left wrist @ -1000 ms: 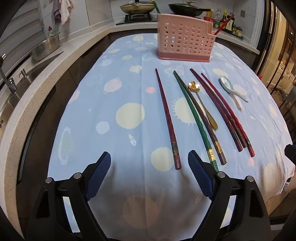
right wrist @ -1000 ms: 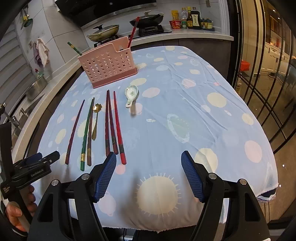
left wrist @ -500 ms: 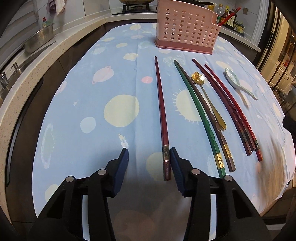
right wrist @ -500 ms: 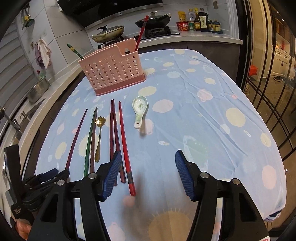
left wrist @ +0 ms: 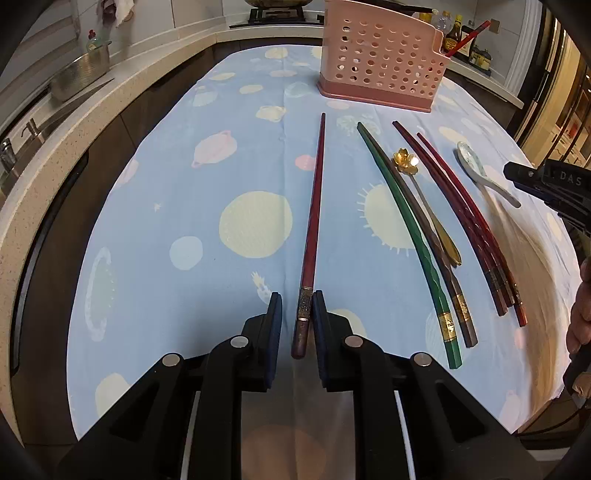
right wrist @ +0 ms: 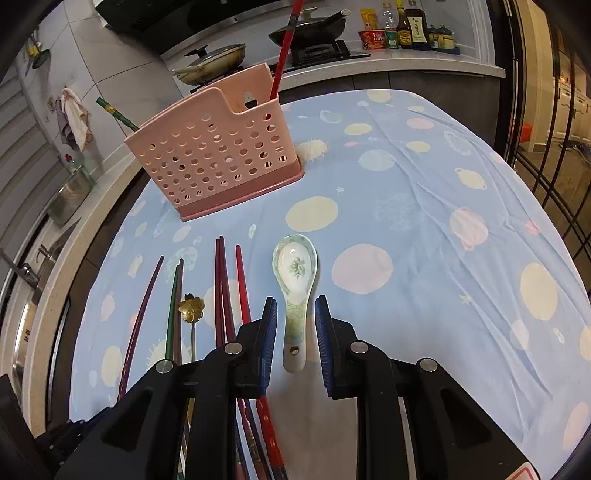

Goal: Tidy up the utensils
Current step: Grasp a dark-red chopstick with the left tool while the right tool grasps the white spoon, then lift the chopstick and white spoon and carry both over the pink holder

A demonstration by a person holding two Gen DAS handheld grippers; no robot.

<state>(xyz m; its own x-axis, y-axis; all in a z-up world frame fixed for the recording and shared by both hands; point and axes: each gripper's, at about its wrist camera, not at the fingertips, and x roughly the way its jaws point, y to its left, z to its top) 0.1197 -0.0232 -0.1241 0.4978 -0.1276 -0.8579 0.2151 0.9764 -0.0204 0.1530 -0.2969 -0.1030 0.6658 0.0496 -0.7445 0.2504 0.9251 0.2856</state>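
A dark red chopstick [left wrist: 316, 206] lies on the blue spotted cloth. Its near end sits between the closing jaws of my left gripper [left wrist: 296, 301]; the right pad is at it, and a gap shows on the left side. The handle of a white ceramic spoon [right wrist: 295, 269] lies between the closing jaws of my right gripper [right wrist: 295, 306], with gaps on both sides. Green [left wrist: 406, 229] and brown chopsticks, a gold flower spoon [left wrist: 405, 162] and several red chopsticks [left wrist: 461, 214] lie in a row between them. The pink perforated holder [right wrist: 214, 162] stands behind.
A red chopstick [right wrist: 282, 55] and a green one [right wrist: 118, 116] stand in the holder. A counter with a sink and steel bowl [left wrist: 79, 75] runs along the left. Stove, pans and sauce bottles [right wrist: 406, 29] are at the back. The cloth's right half [right wrist: 461, 258] is bare.
Both grippers' jaws have narrowed a lot. The left one came down over the dark red chopstick's end. The right one moved toward the holder until the ceramic spoon's handle lay between its jaws.
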